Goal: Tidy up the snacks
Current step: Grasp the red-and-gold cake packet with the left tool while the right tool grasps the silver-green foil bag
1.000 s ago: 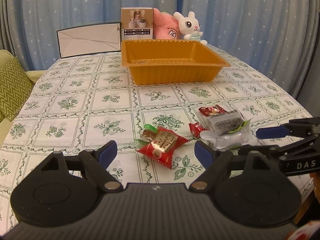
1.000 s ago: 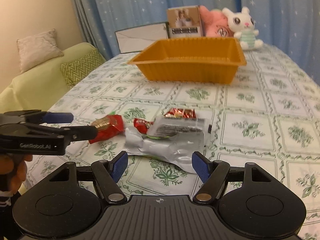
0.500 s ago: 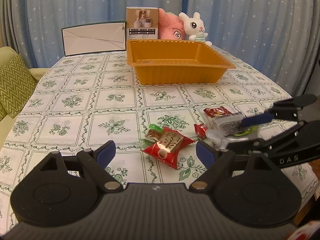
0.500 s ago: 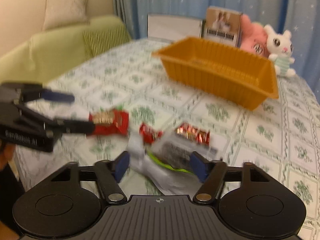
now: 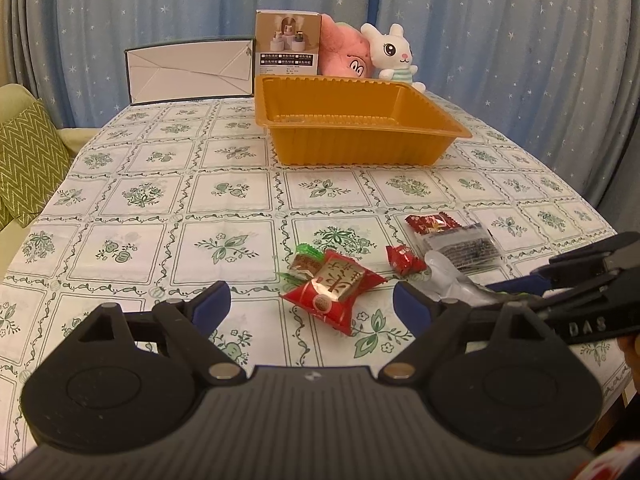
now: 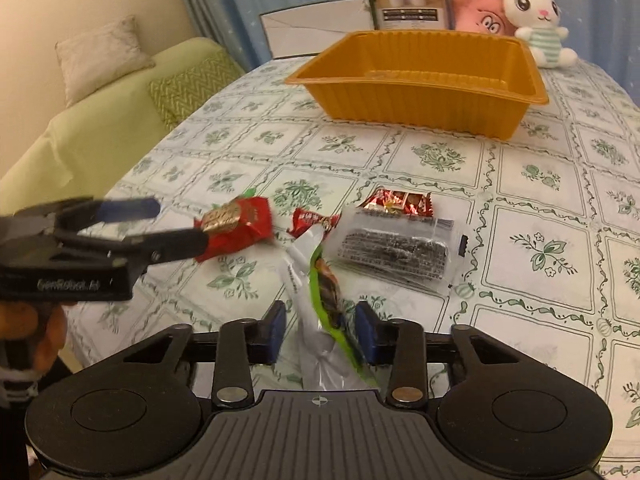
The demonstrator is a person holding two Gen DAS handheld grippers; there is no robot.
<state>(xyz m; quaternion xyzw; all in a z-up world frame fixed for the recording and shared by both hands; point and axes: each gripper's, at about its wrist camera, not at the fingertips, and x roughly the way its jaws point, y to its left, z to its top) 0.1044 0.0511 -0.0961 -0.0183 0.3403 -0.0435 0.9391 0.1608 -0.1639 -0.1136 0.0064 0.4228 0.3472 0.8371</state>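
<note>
Several snacks lie on the flowered tablecloth in front of an empty orange tray [image 5: 360,148] [image 6: 416,108]. My left gripper [image 5: 312,306] [image 6: 168,224] is open, and a red and gold candy packet [image 5: 334,292] [image 6: 236,226] lies just ahead between its fingers. My right gripper [image 6: 320,330] [image 5: 504,292] has its jaws closing on a silver and green packet [image 6: 324,304] [image 5: 452,280], which buckles up on edge between the pads. Beyond that packet are a clear packet of dark snack [image 6: 396,252], a shiny red packet [image 6: 396,204] and a small red candy [image 6: 310,220].
A printed box [image 5: 288,44], a pink plush [image 5: 344,54] and a white rabbit plush [image 5: 390,54] stand behind the tray, with a white folded carton [image 5: 192,70] to their left. A green sofa with cushions [image 6: 120,92] is beside the table's left edge.
My right gripper's jaws have narrowed around the silver and green packet, which now stands up on edge between them. The left gripper has stayed put and open.
</note>
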